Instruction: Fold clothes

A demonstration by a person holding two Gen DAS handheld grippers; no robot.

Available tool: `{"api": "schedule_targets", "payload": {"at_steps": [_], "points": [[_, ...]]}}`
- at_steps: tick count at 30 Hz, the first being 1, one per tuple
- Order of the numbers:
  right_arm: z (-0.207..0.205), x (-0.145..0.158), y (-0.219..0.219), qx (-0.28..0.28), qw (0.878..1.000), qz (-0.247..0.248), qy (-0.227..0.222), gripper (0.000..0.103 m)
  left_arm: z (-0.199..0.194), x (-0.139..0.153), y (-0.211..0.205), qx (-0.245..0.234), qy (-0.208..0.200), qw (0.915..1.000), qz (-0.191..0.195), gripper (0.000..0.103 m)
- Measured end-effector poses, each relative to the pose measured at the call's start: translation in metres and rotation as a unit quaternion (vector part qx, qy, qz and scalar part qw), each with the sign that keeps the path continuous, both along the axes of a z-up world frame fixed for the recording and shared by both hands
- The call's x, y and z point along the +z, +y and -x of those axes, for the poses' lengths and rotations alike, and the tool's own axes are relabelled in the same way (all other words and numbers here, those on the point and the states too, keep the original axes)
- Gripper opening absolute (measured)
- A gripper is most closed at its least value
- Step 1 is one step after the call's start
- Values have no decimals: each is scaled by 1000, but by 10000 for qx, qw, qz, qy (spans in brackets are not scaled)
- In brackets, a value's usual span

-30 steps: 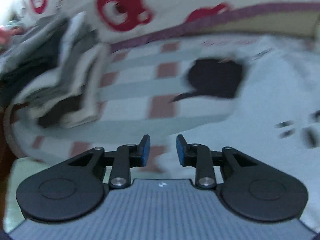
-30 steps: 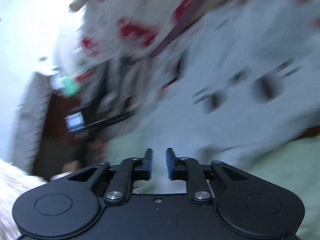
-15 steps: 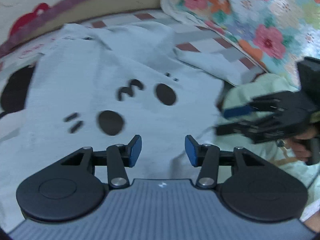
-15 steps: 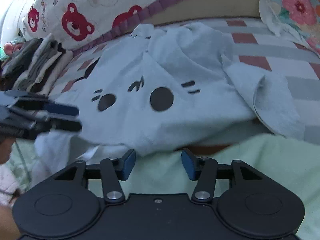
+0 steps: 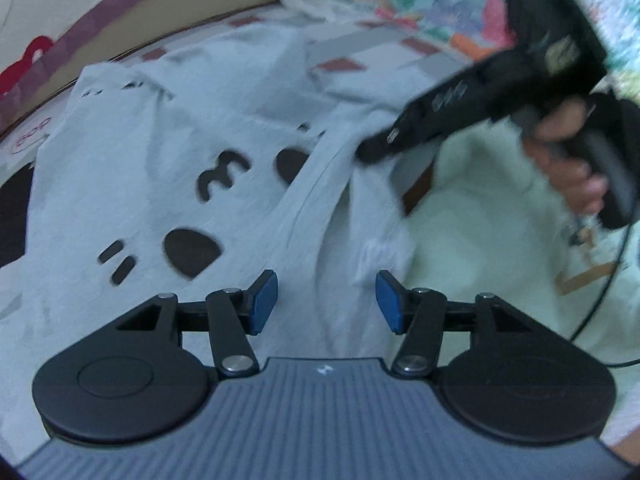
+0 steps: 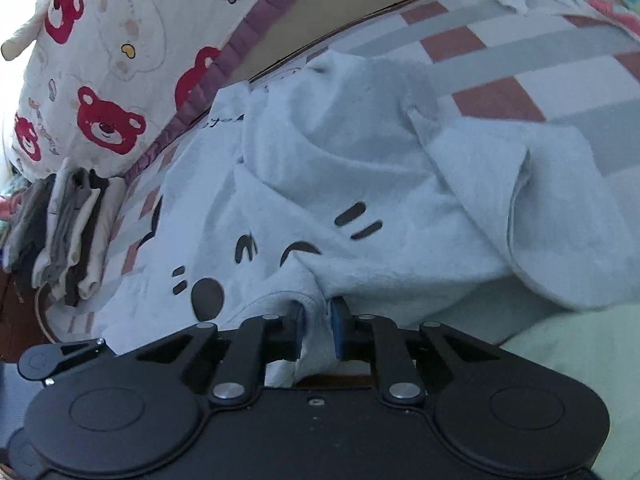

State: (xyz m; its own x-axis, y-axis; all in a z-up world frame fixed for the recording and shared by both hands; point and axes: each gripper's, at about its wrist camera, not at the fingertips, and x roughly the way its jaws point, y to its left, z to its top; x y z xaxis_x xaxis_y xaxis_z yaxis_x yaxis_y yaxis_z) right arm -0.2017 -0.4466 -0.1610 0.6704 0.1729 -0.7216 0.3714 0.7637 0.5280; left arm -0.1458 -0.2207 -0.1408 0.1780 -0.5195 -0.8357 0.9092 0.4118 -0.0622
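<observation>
Grasp step: right gripper (image 6: 316, 330) jaws closing on pale sweatshirt (image 6: 360, 184) hem, left gripper (image 5: 326, 300) jaws opening, empty; next, left pinches hem alongside.

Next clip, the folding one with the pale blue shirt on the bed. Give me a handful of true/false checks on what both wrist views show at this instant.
1. The right gripper has the hem of the pale blue shirt between its pads. True; its jaws are closing on the fabric.
2. The left gripper is clamped on the shirt. False; its jaws are apart and opening, and the pads press on nothing.
3. A stack of folded clothes lies beside the bear-print pillow. True.
4. The shirt is plain. False; it carries a dark cartoon face print.
5. The shirt is folded flat. False; it lies rumpled.
</observation>
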Motion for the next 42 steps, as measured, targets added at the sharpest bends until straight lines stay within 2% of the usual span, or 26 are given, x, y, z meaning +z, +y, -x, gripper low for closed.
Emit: {"api": "schedule_targets", "payload": {"at_steps": [2,8,13,16,18,22,23,26,27,28,29,30,33,35,37,38,39,42], "points": [[-3,2,1,34,9997,221,68,23,-3,-4,3,131,-47,9998,-114,57],[-9,4,6,102,9959,882,175,23,-19,-8,15,695,54,9973,-232,57],[-15,4,13,275,9875,1522,307,31,-39,-11,32,1242,421,9912,-184,57],[-11,4,17,333,9885,1405,461,31,-42,-11,38,1449,293,9888,-212,57],[-2,3,18,228,9916,1155,544,32,-44,-10,42,1571,219,9872,-163,54],[13,-6,21,-173,9939,834,699,42,-51,-10,53,1924,275,9809,47,36],[15,-10,22,-264,9938,761,762,46,-52,-10,55,2007,294,9792,94,33],[19,-15,31,-421,9925,834,783,47,-55,-8,59,2156,334,9757,211,29],[19,-14,36,-429,9919,951,728,45,-54,-8,59,2135,395,9759,215,29],[19,-13,39,-439,9914,1069,607,40,-54,-8,58,2114,456,9761,218,29],[19,-11,42,-442,9909,1186,468,7,-53,-9,58,2093,517,9762,222,31],[20,-6,45,-406,9904,1299,243,4,-52,-9,58,2072,579,9763,225,31],[22,16,55,-238,9819,1863,-227,4,-47,-9,58,1962,752,9773,256,33],[27,32,59,-110,9776,2058,-427,4,-42,-11,59,1944,755,9778,219,31],[30,47,59,23,9778,2056,-409,4,-40,-10,65,2168,516,9747,185,24],[32,54,60,99,9779,2055,-385,3,-41,-6,68,2175,436,9749,205,12],[35,60,61,221,9782,2047,-284,3,-41,2,71,2143,422,9754,289,6],[49,82,61,417,9812,1879,-126,3,-40,27,82,1985,403,9778,533,3]]}}
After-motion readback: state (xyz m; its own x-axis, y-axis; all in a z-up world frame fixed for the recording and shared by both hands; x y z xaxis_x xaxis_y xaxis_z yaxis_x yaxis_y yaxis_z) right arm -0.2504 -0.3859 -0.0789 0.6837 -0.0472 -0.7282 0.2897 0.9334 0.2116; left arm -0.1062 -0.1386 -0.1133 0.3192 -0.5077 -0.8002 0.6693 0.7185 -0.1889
